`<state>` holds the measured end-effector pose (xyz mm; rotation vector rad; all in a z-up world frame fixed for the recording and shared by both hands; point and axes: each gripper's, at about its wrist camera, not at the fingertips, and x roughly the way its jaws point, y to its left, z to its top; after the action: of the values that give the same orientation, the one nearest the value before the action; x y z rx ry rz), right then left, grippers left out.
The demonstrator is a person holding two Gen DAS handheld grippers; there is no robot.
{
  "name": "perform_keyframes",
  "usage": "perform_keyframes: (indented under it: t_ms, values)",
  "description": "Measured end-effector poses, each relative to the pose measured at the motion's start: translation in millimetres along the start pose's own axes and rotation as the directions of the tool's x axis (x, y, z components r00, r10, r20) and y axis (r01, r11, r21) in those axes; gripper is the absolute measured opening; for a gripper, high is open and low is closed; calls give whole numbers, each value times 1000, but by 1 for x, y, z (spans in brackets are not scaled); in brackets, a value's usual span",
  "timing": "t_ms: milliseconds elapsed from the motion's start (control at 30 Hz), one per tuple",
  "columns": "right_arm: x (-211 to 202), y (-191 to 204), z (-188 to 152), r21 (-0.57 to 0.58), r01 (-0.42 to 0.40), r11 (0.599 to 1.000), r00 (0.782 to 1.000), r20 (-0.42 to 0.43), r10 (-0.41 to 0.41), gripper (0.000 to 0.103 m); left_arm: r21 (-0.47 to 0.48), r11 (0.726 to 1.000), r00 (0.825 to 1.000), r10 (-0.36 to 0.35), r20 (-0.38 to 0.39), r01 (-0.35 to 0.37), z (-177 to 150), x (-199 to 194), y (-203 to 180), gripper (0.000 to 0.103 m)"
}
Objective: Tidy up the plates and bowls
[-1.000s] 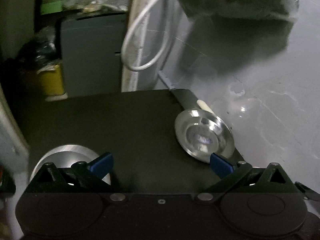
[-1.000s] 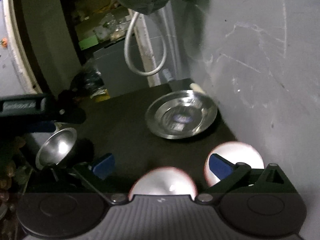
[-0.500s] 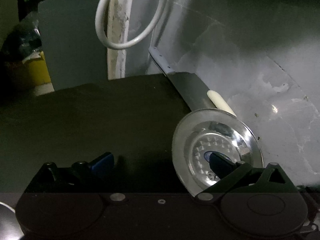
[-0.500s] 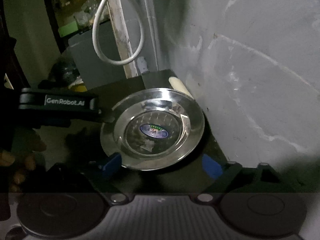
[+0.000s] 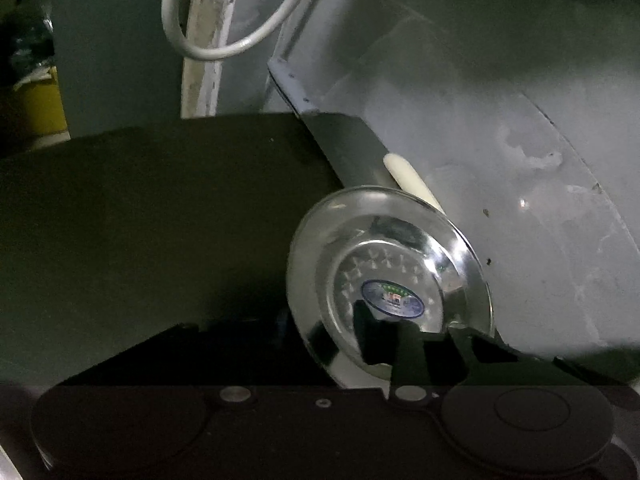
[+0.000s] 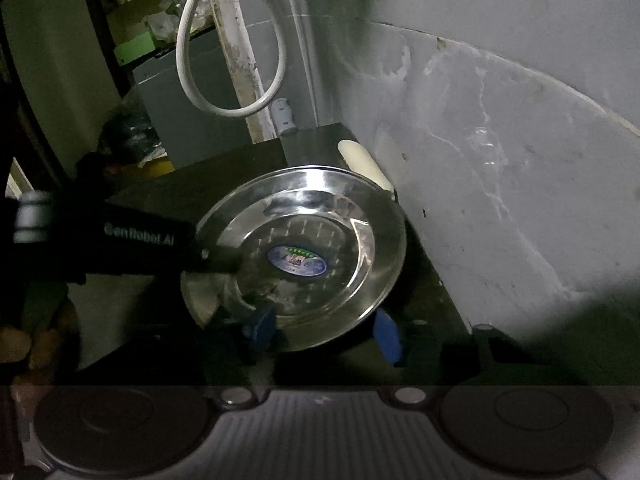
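1. While the left gripper [image 6: 224, 258] has its fingers pinched together on the near-left rim of the round shiny steel plate [image 6: 320, 240], the plate tips up off the dark tabletop [image 5: 160, 216], likely for lifting.
2. Straight ahead of the right gripper [image 6: 320, 330], its blue-tipped fingers stand apart, straddling the plate's near edge without clamping.
3. Mirror-bright, with an oval blue sticker [image 6: 297, 260] at centre.
4. Beyond it lies a cream cylinder [image 6: 362, 164] against the grey wall [image 6: 500, 160].
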<state>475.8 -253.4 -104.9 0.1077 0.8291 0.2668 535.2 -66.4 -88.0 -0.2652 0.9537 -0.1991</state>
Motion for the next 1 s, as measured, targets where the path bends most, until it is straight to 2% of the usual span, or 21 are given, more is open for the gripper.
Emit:
perform_keyframes:
  t_ms: [33, 133, 633, 1000]
  values:
    - [0, -1, 0, 6, 2, 1000, 1000, 2, -2, 52, -5, 1000, 1000, 3, -1, -3, -1, -1, 2, 22]
    - [-1, -7, 0, 29, -4, 1000, 1000, 14, 3, 41, -30, 1000, 1000, -2, 7, 2, -7, -10, 9, 21]
    - [-36, 0, -7, 46, -91, 995, 988, 127, 84, 34, 0, 999, 991, -38, 127, 39, -33, -76, 14, 21]
    - [-110, 33, -20, -18, -115, 993, 956, 270, 116, 34, 70, 997, 960, -60, 272, 43, -59, -164, 5, 22]
